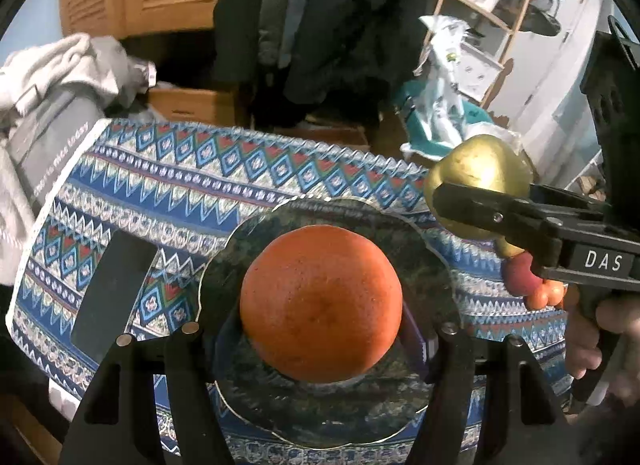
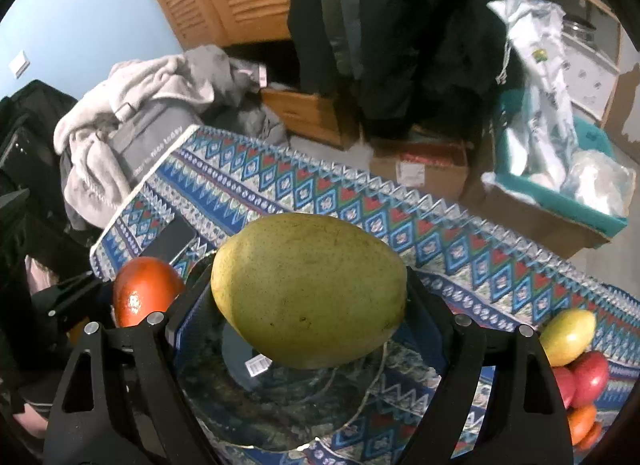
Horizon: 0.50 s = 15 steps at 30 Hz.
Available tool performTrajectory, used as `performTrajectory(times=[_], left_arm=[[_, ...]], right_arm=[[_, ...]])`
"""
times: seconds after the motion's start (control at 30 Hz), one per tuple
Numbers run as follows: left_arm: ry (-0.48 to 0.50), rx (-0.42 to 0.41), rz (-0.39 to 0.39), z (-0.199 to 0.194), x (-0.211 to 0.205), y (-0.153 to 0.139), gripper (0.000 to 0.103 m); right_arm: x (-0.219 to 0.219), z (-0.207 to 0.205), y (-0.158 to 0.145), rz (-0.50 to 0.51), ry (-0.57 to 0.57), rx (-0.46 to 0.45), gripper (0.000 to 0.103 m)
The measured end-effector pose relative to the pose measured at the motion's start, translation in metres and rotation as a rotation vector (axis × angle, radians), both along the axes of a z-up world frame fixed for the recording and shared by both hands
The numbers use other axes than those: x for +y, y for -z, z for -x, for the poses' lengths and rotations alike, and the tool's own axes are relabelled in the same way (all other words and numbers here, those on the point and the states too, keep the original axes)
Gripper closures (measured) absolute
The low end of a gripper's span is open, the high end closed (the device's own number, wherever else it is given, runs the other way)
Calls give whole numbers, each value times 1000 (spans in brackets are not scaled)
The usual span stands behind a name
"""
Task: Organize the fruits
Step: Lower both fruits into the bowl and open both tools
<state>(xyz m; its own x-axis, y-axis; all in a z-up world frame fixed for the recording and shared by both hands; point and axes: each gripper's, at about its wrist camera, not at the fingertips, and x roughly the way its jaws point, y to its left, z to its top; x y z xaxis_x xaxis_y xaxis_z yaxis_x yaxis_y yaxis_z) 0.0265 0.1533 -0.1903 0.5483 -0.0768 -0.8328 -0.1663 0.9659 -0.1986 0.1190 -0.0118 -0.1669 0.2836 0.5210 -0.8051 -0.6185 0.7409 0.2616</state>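
"DAS" stands in white on the right tool [image 1: 472,201].

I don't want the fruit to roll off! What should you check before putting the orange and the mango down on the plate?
1. Orange gripped by the left gripper: ok.
2. Mango gripped by the right gripper: ok.
3. Plate under both fruits: ok.
4. Plate bare where the fruits would land: ok in what shows; part is hidden by the fruits.
5. Fruit pile clear of the plate: ok.
6. Room for both fruits side by side: cannot tell.
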Motion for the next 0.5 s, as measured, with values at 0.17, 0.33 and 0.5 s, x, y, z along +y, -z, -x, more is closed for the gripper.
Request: performTrajectory(times=[0.17,0.33,0.5], left_arm=[[-15,47,1,-2,7,19,33],[-28,108,-5,-7,10,42,33],[-35,173,25,-11,10,61,33]], right_arm=[[12,-1,19,35,-18,31,18],[18,1,39,80,-36,58,18],[20,5,59,115,-51,94,18]])
